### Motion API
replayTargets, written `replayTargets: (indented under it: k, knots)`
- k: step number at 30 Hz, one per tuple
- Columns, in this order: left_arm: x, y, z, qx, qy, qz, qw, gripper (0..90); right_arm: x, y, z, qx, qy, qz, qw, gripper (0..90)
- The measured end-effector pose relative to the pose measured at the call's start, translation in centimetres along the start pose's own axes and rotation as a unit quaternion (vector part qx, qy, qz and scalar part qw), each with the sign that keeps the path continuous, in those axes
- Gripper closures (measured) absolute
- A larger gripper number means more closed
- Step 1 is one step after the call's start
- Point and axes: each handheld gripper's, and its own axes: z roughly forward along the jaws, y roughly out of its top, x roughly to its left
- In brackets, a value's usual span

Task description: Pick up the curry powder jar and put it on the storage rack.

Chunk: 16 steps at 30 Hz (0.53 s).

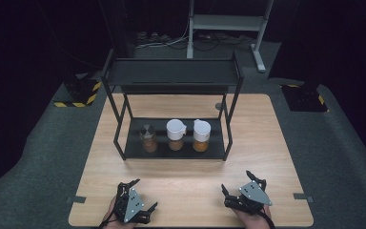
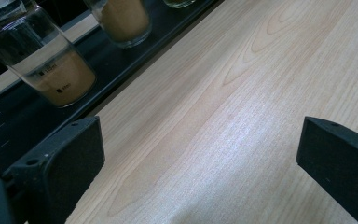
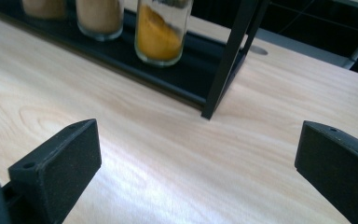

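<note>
Three jars point(image 1: 175, 135) on rack shelf point(image 1: 136, 148) – brown, yellow powder (two white-lidded); left gripper point(image 1: 140, 198), right gripper point(image 1: 238, 183) spread wide, empty.

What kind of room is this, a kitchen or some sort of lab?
Probably a lab or recording studio, not a kitchen. A lone wooden table stands on grey carpet amid dark surroundings, with hazard-striped stand bases beside it. A black two-tier rack holds three spice jars, like a staged set-up.

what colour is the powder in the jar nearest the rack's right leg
Bright orange-yellow powder, clearest in the right gripper view.
</note>
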Motion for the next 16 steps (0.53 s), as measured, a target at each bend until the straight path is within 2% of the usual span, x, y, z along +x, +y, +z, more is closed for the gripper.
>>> replayTargets:
  k: [1, 4, 8, 13, 16]
  knots:
    - [0.0, 0.0, 0.0, 0.0, 0.0, 0.0, 1.0, 1.3, 0.0, -0.1, 0.0, 0.009, 0.0, -0.006, 0.9999, 0.0]
    - [0.0, 0.0, 0.0, 0.0, 0.0, 0.0, 1.0, 1.3, 0.2, -0.2, -0.2, 0.008, -0.003, -0.016, 0.9998, 0.0]
    - [-0.1, 0.0, 0.0, -0.001, 0.0, 0.003, 1.0, 1.4, 0.2, 0.3, -0.2, 0.028, -0.001, -0.031, 0.9991, 0.0]
    - [-0.1, 0.0, 0.0, 0.001, 0.0, 0.006, 1.0, 1.3, 0.1, 0.8, 0.1, 0.045, -0.002, -0.028, 0.9986, 0.0]
    - [-0.1, 0.1, 0.0, 0.002, 0.001, 0.004, 1.0, 1.3, 0.0, 0.9, 0.1, 0.046, 0.0, -0.026, 0.9986, 0.0]
